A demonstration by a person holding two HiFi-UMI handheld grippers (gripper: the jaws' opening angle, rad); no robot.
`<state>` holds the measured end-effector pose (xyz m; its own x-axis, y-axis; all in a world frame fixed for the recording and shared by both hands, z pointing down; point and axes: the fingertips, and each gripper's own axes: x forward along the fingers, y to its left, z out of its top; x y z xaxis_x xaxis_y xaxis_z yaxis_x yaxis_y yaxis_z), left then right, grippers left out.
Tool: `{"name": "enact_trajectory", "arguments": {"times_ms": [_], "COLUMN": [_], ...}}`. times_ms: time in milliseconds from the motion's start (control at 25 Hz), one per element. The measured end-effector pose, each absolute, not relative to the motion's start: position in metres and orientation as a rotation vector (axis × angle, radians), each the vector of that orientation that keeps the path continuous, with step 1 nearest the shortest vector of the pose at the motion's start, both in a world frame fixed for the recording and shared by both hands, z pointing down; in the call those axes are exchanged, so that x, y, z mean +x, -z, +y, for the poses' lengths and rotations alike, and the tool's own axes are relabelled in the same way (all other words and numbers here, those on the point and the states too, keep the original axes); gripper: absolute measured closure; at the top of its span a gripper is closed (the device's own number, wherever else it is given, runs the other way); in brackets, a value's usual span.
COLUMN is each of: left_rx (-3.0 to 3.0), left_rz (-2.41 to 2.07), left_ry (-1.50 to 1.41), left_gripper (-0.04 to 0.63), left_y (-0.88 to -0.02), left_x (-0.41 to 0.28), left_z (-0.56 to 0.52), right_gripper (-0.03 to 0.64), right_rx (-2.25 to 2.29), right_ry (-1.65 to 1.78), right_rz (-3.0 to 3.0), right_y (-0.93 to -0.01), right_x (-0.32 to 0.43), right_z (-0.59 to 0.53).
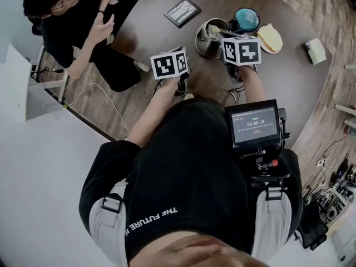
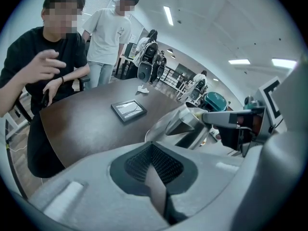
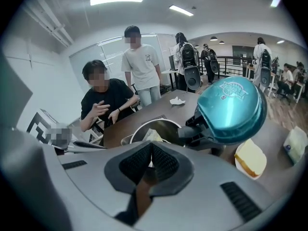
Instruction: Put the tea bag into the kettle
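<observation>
A steel kettle [image 1: 207, 42] stands on the round brown table [image 1: 150, 21], with its teal lid [image 1: 246, 20] tipped open. In the right gripper view the kettle's mouth [image 3: 166, 125] lies just beyond my right gripper [image 3: 151, 147]. Its jaws are shut, and the pale tea bag [image 3: 153, 135] hangs at their tips inside the rim. The left gripper view shows that gripper's grey finger [image 2: 226, 118] reaching to the kettle [image 2: 180, 124]. My left gripper [image 2: 153, 147] is shut with nothing in it, and it stays left of the kettle near the table's edge.
A flat black packet [image 1: 182, 11] lies left of the kettle. A plate with a yellow slice [image 1: 270, 38] sits to the right, and a white wrapped item [image 1: 315, 50] farther right. A seated person [image 1: 83, 21] is at the table's left side; another person stands behind [image 3: 142, 66].
</observation>
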<state>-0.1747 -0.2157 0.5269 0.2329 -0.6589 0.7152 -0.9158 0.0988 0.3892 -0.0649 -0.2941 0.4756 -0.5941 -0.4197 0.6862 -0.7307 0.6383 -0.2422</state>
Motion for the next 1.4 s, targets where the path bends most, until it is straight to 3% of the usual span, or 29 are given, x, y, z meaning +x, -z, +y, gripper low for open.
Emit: {"name": "enact_trajectory", "arguments": {"times_ms": [1080,1240,1400], "left_rx": [1.648,1.644,1.646], "left_rz": [-1.49,-1.489,-1.485], "left_ry": [-0.38,-0.38,-0.381], "left_gripper": [0.595,0.595,0.595], "left_y": [-0.5262,-0.5276,-0.5274], "left_x": [-0.1741,-0.1737,-0.1729], "left_z": [-0.2167,-0.2156,-0.216], "right_gripper": [0.604,0.557,0.557], "right_rx": [0.895,0.886,0.886], "right_ry": [-0.666,-0.668,-0.67], "right_rz": [-2.269,-2.275,-2.272], "right_y": [-0.4775,-0.4777,-0.4776], "right_x": [-0.0668,-0.0671,-0.066], "right_z": [-0.2911,-0.29,-0.2897]}}
